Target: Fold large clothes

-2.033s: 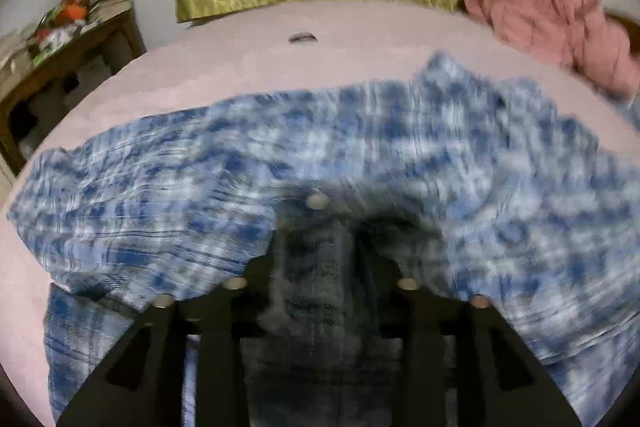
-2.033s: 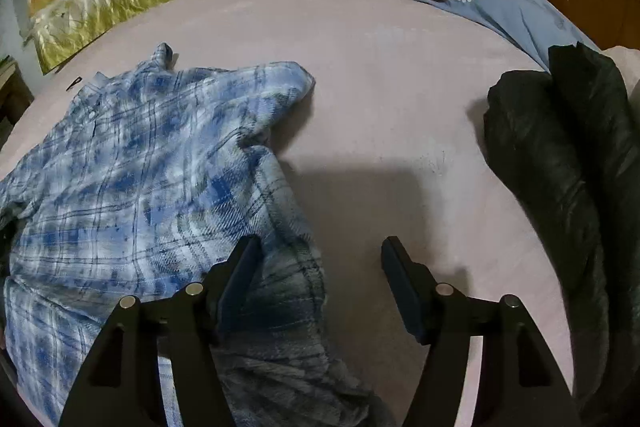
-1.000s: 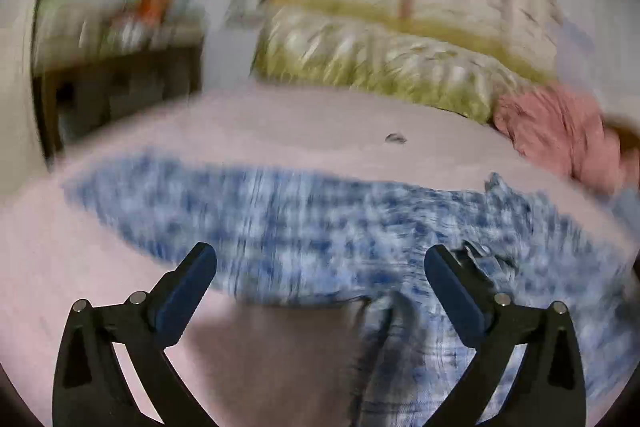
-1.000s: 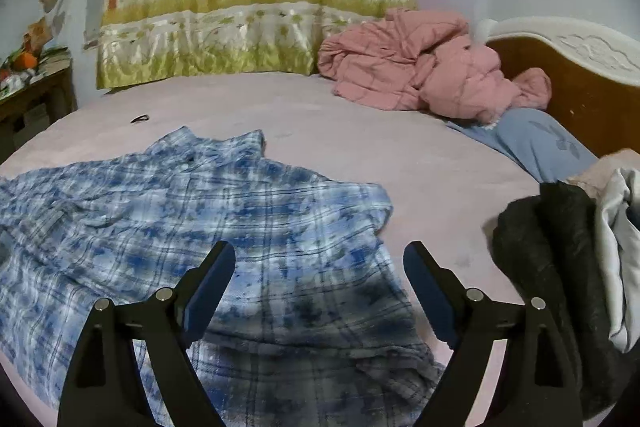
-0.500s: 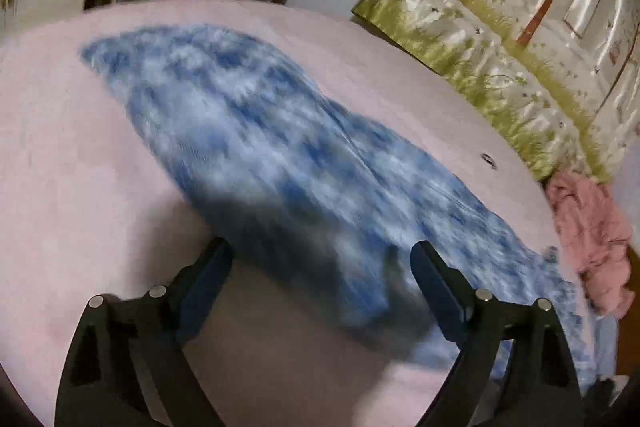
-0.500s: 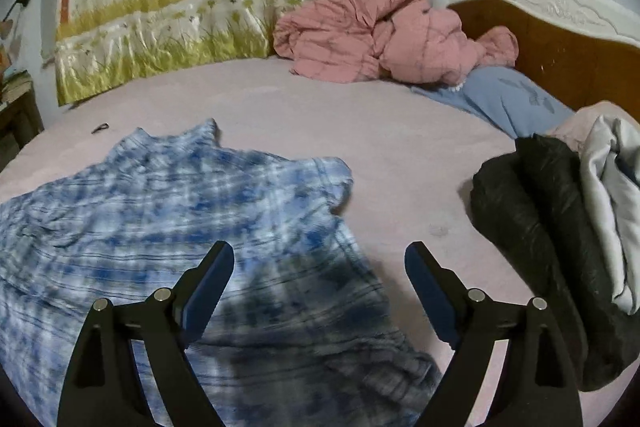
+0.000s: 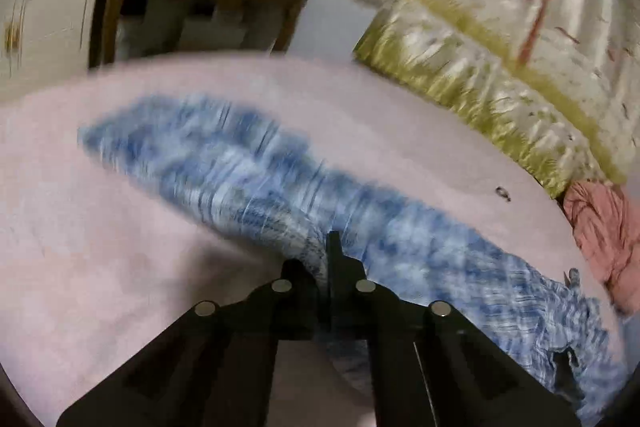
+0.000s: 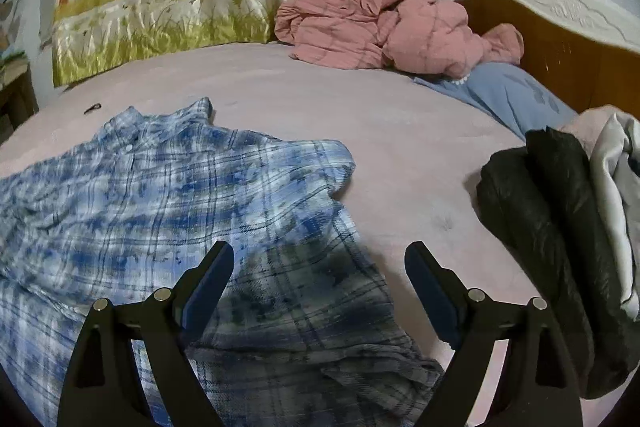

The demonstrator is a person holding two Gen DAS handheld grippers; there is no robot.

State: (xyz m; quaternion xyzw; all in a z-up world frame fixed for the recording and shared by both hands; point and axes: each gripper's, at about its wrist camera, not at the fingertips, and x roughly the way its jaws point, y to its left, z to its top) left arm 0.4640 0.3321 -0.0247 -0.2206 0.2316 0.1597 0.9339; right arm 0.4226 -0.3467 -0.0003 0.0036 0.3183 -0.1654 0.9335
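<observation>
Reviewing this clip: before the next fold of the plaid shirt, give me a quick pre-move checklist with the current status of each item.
1. Left tool shut on the plaid shirt: ok; its jaws have just closed on a fold of fabric.
2. Right tool open above the shirt's near edge: ok.
3. Right tool holding fabric: not ok, nothing gripped.
4. Shirt lying flat: not ok, its near edge is rumpled.
5. Black garment apart from the shirt: ok.
6. Which part the left tool holds: cannot tell, blurred.
</observation>
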